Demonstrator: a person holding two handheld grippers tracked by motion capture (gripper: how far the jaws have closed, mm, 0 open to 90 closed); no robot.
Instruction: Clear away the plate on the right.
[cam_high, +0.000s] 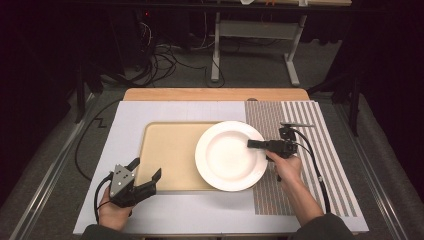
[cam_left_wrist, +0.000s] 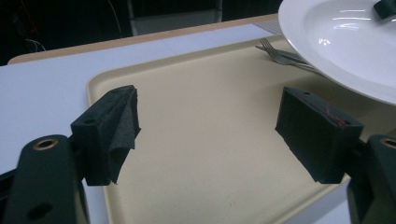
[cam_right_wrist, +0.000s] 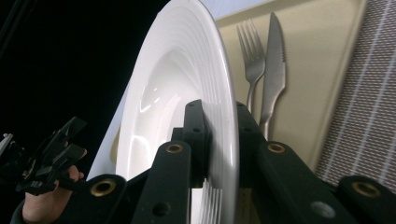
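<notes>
Nearest the lens: left gripper (cam_high: 143, 176), fingers spread wide and empty over the near-left corner of a beige tray (cam_high: 170, 155). Right gripper (cam_high: 256, 144), fingers pinching the rim of a white plate (cam_high: 227, 155): round, glossy, ridged rim, shallow well, over the tray's right end. Beneath it, fork (cam_right_wrist: 252, 60) and knife (cam_right_wrist: 274, 70) side by side. Pale mat, striped placemat (cam_high: 295, 150), wooden table (cam_high: 215, 94); dark room, cables on the floor beyond.

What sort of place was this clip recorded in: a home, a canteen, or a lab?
Most likely a lab or workshop staged as a dining setup. A plate, tray and striped placemat sit on a covered table, but loose cables trail across the dark floor beside a bare metal desk frame.
</notes>
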